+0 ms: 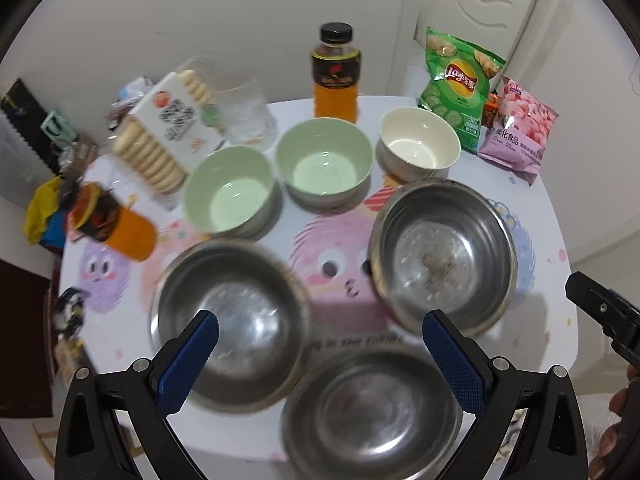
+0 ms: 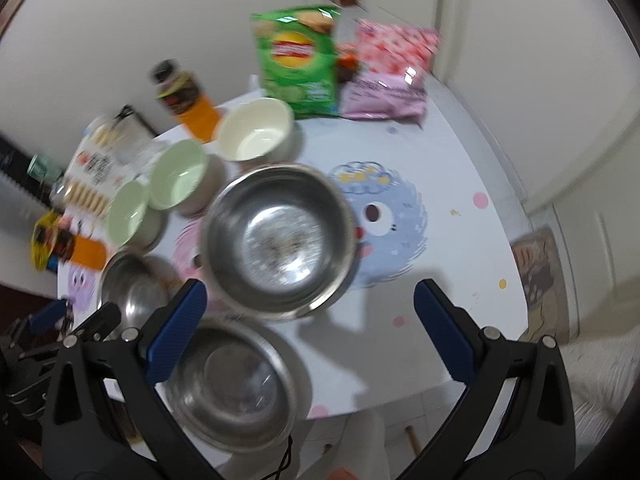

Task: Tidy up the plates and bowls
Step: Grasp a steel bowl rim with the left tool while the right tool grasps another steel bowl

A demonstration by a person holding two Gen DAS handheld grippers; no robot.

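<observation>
Three steel bowls sit on the cartoon-print table point(image 1: 548, 240): one at the left point(image 1: 230, 320), one at the right point(image 1: 444, 256), one at the front edge point(image 1: 372, 412). Behind them stand two green bowls point(image 1: 230, 194) point(image 1: 324, 160) and a cream bowl point(image 1: 418, 142), all upright. My left gripper point(image 1: 320, 324) is open above the steel bowls and holds nothing. My right gripper point(image 2: 310, 292) is open too, hovering just in front of the right steel bowl point(image 2: 280, 236), with the front steel bowl point(image 2: 232, 384) below its left finger. The right wrist view is blurred.
At the back stand an orange drink bottle point(image 1: 335, 76), a clear glass point(image 1: 248, 112), a biscuit pack point(image 1: 160, 136), a green chips bag point(image 1: 460, 84) and a pink snack bag point(image 1: 520, 128). A second orange bottle point(image 1: 112, 220) lies near the left table edge. Walls close in behind.
</observation>
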